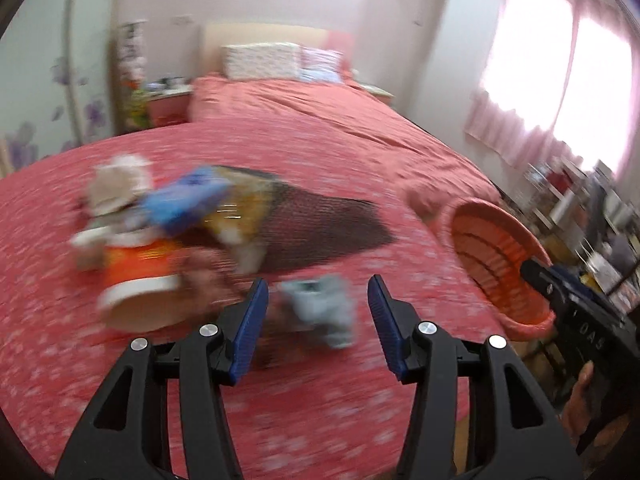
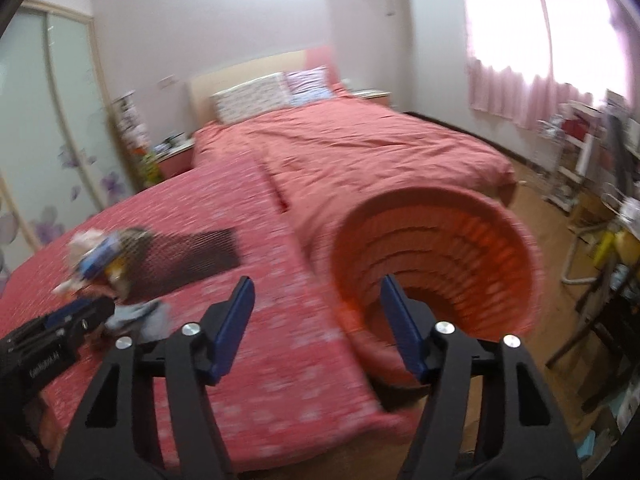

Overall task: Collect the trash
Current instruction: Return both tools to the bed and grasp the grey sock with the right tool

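Motion blur is smearing both views, so much of the trash pile (image 1: 160,232) is showing only as patches of colour. It is lying on the near left part of the bed (image 1: 304,128), on the pink flowered cover. Within the pile an orange-and-white cup (image 1: 140,280) is lying on its side, a blue packet (image 1: 188,196) is sitting above it, and a pale crumpled wad (image 1: 116,188) is sitting at the far left; what these are exactly cannot be made out. A dark mesh bag (image 1: 320,224) is stretching out to the right from the pile. A light blue-grey crumpled piece (image 1: 324,308) is lying nearest, just beyond the left gripper (image 1: 318,304), whose blue pads are standing apart with nothing pressed between them.

The orange basket (image 2: 436,264) is tipping on its side at the near right edge of the bed, its mouth facing the right wrist camera. The right gripper (image 2: 316,308) is hanging in front of it with its fingers apart; its right finger (image 2: 400,328) is overlapping the basket's lower rim, and whether it is touching the rim cannot be told through the blur. In the left wrist view the frame's right edge is cutting off this gripper's body, and part of a hand (image 1: 580,408) is showing beneath it.
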